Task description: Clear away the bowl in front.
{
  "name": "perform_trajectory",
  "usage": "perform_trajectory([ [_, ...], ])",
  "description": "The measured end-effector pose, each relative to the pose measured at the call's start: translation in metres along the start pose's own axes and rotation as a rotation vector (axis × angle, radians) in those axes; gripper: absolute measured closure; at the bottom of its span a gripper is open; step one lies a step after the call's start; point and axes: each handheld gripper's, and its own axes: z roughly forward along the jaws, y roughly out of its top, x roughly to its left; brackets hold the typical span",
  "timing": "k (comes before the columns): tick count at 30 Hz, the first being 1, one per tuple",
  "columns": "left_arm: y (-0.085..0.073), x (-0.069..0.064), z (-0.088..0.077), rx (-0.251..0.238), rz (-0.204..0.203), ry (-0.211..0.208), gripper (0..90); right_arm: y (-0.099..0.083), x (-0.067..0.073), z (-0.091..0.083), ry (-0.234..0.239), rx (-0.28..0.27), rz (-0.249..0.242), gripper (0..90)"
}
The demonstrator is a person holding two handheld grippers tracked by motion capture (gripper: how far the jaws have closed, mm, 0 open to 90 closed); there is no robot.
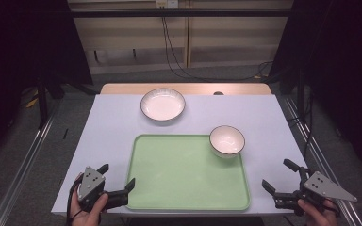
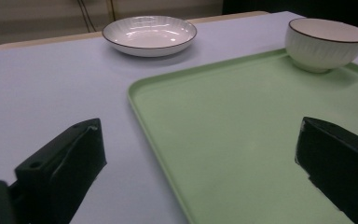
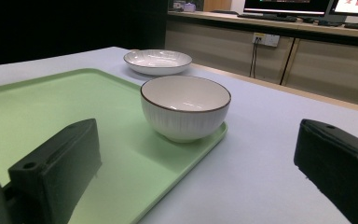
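Both grippers, left and right, hover wide open and empty. The right should approach the ribbed bowl on the green tray squarely, gripping its rim.

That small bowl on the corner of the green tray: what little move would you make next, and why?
Probably ease the right gripper forward toward the small bowl. Its jaws stand open and aim at the bowl, which sits on the tray's far right corner; nothing is held yet.
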Motion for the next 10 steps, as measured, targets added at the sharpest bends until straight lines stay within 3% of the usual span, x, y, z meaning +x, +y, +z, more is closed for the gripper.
perform_trajectory([
  [3,0.0003,0.0023,0.0006,-0.005,-0.029,0.006,1.6,-0.0003,-0.0003,0.0007,0.002,-0.004,0.007,0.1],
  [5,0.0015,0.0015,0.0004,0.0,-0.01,0.019,1.5,-0.0004,0.0,0.0005,0.01,-0.001,0.008,0.1],
  [10,0.0036,-0.0045,-0.0005,-0.009,0.022,-0.006,1.8,-0.0012,-0.0014,0.0007,0.003,0.01,0.01,0.1],
])
